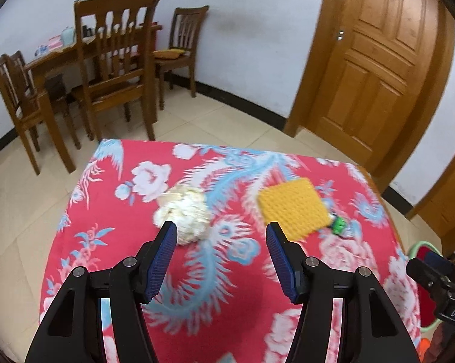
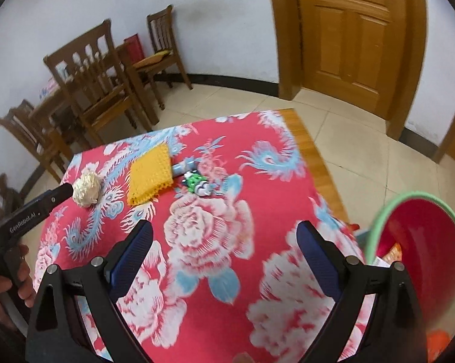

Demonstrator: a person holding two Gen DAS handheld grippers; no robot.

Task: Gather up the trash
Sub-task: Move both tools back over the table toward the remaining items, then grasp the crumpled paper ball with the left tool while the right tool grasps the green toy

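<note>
Nearest you in the left wrist view, your left gripper (image 1: 221, 233) stands partly spread with nothing between its blue pads (image 1: 162, 260), and in the right wrist view your right gripper (image 2: 224, 233) is spread wide and just as empty over the red flowered table (image 2: 242, 272). Just beyond the left gripper's tips, a little left of centre, lies the crumpled white paper ball (image 1: 183, 214); this looks like the trash to take first. Shift the left gripper slightly leftward so the ball sits midway between the pads, come down over it, and close gently, since crumpled paper will likely squash and could slip. Further back, right of centre, the yellow knitted square (image 1: 294, 207) and the small green toy (image 1: 339, 225) beside it are probably not rubbish, so keep clear of them. At the lower right edge the red bin with its green rim (image 2: 375, 230) waits just off the table's side for the drop.
</note>
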